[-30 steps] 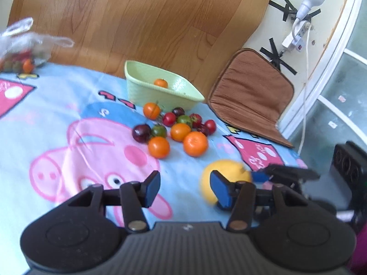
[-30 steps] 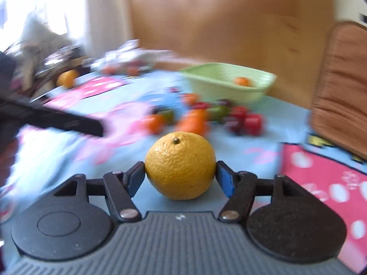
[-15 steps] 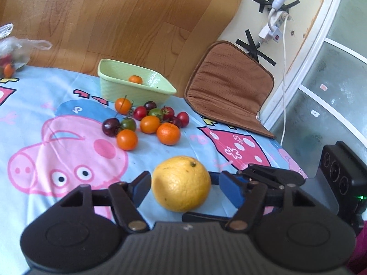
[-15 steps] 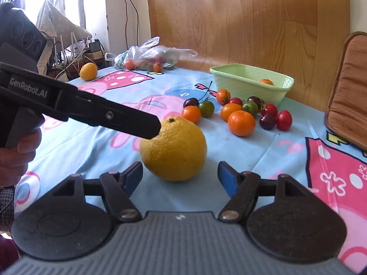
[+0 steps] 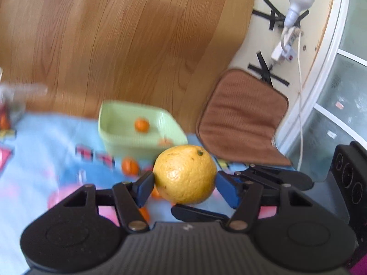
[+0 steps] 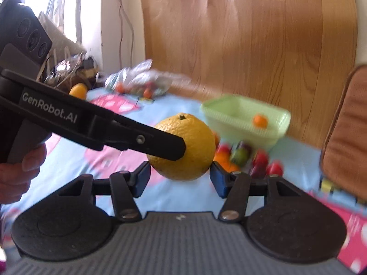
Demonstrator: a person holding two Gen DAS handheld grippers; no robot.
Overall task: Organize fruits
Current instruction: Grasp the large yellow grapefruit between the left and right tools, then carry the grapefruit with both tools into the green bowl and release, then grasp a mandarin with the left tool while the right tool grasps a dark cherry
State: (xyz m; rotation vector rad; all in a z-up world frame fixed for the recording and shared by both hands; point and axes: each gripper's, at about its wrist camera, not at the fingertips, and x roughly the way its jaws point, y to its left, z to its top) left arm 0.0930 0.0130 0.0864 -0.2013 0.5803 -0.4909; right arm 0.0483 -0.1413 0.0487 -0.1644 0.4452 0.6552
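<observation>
The blue cartoon-printed surface (image 5: 45,137) carries a pale green basket (image 5: 119,142) at its far side, before a wooden panel. The left hand-held gripper (image 5: 184,183) and the right hand-held gripper (image 6: 179,176) meet crosswise on one large orange (image 5: 185,169). Both pairs of jaws have just been closing with this fruit between them, and both now clamp it, pads pressing on its flanks. The orange appears clear of the surface, in front of the basket and above a cluster of small fruits (image 6: 240,155). We judge the step in hand to be the carry of the orange toward the basket, where one small orange fruit (image 5: 141,125) already lies. The next move calls for the two grippers to travel together over the rim, lower, then release at the same time so that the fruit neither rolls nor drops on the small one. The orange is nearly round, with no marked long axis. Its stem button (image 5: 200,152) points upward and slightly away from us.
</observation>
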